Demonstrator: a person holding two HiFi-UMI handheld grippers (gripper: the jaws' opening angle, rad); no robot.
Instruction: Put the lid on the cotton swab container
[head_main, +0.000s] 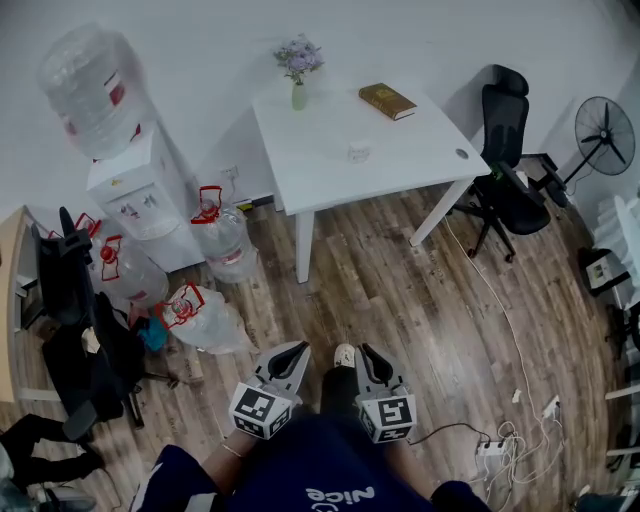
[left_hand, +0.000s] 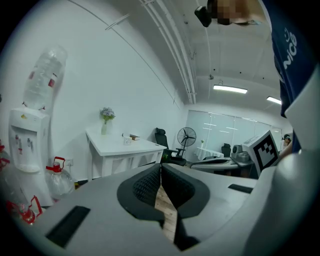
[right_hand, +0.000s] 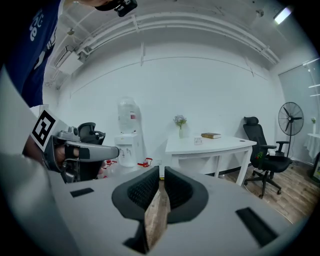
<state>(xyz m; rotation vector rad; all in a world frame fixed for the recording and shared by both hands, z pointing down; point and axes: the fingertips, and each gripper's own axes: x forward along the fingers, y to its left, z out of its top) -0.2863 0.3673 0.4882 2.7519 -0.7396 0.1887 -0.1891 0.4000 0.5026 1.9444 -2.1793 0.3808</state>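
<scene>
Distance explains the pose: the person stands on the wood floor, well apart from the white square table (head_main: 320, 175), so the grey left gripper (head_main: 298, 350) and grey right gripper (head_main: 366, 352) hang low by the body, each with its jaws pressed together on nothing. The small pale cotton swab container (head_main: 359, 151) sits near the table's middle, apart from the brown book (head_main: 387, 100). It is too small to tell whether its lid is on.
</scene>
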